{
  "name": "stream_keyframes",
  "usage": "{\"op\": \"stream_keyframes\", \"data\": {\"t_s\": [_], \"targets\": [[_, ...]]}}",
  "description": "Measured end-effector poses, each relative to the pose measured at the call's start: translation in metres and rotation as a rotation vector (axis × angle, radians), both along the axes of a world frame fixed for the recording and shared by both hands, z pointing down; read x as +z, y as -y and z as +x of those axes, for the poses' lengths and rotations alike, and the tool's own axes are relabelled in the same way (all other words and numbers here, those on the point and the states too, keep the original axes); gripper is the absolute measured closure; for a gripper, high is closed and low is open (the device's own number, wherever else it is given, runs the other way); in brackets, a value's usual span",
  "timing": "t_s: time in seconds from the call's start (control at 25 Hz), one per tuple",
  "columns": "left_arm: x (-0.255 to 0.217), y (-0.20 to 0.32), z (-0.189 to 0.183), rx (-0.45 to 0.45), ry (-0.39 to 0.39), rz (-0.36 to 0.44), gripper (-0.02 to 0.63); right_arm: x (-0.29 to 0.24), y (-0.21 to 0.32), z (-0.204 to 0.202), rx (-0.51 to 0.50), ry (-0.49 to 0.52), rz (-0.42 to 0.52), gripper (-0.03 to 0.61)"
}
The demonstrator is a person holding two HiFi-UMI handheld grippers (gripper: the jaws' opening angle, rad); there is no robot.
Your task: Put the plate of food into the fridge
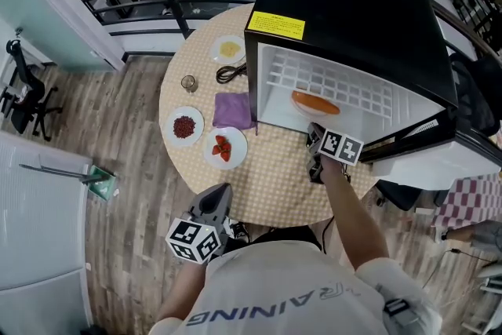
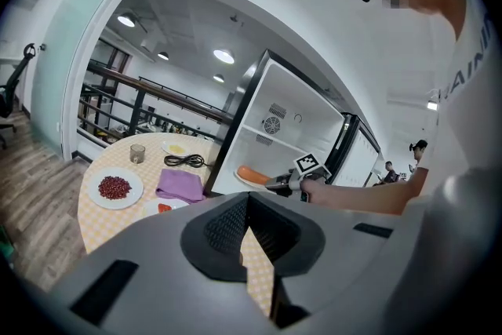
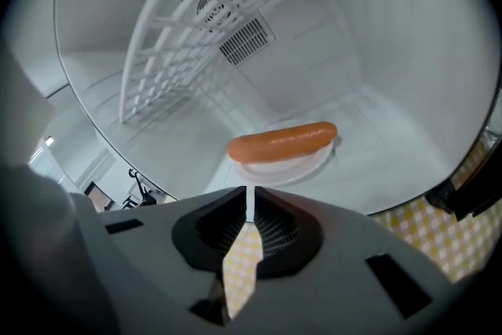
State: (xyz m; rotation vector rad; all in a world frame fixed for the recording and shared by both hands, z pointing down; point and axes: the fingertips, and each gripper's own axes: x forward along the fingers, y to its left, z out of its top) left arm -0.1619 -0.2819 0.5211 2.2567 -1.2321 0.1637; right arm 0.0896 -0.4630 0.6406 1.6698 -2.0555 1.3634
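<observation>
A white plate (image 3: pixel 304 165) with an orange sausage (image 3: pixel 282 140) lies on the floor of the open small fridge (image 1: pixel 353 20), apart from both grippers. My right gripper (image 3: pixel 251 198) is at the fridge mouth just in front of the plate, with only a thin slit between its jaws and nothing in it. In the head view the right gripper (image 1: pixel 314 131) sits at the fridge's front edge, the plate (image 1: pixel 315 103) just beyond. My left gripper (image 1: pixel 219 198) hangs near my body off the table's near edge, jaws together and empty. The left gripper view shows the plate (image 2: pixel 252 176) too.
On the round checked table (image 1: pixel 274 184) stand a plate of red beans (image 1: pixel 184 126), a plate of strawberries (image 1: pixel 223 147), a purple cloth (image 1: pixel 233 109), a glass (image 1: pixel 189 82), a black cable (image 1: pixel 230 73) and a plate of yellow food (image 1: pixel 228 49). The fridge door (image 1: pixel 427 161) swings open at right.
</observation>
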Motion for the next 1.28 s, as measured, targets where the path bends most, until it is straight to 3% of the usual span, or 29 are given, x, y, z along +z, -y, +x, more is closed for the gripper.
{"op": "stream_keyframes", "data": {"t_s": [0.08, 0.28, 0.56, 0.84, 1.28], "targets": [[-0.004, 0.002, -0.004, -0.002, -0.001, 0.013, 0.609, -0.017, -0.01, -0.003, -0.016, 0.007, 0.067, 0.547], [-0.012, 0.009, -0.003, 0.018, -0.012, 0.044, 0.609, -0.063, -0.038, -0.023, -0.131, 0.006, 0.263, 0.558], [-0.03, 0.018, 0.002, 0.054, -0.038, 0.096, 0.609, -0.125, -0.086, -0.034, -0.191, -0.059, 0.428, 0.558], [-0.057, 0.026, 0.009, 0.102, -0.049, 0.174, 0.609, -0.17, -0.122, -0.039, -0.185, -0.086, 0.515, 0.558], [-0.075, 0.027, 0.029, 0.183, -0.038, 0.24, 0.609, -0.191, -0.148, -0.031, -0.139, -0.099, 0.564, 0.558]]}}
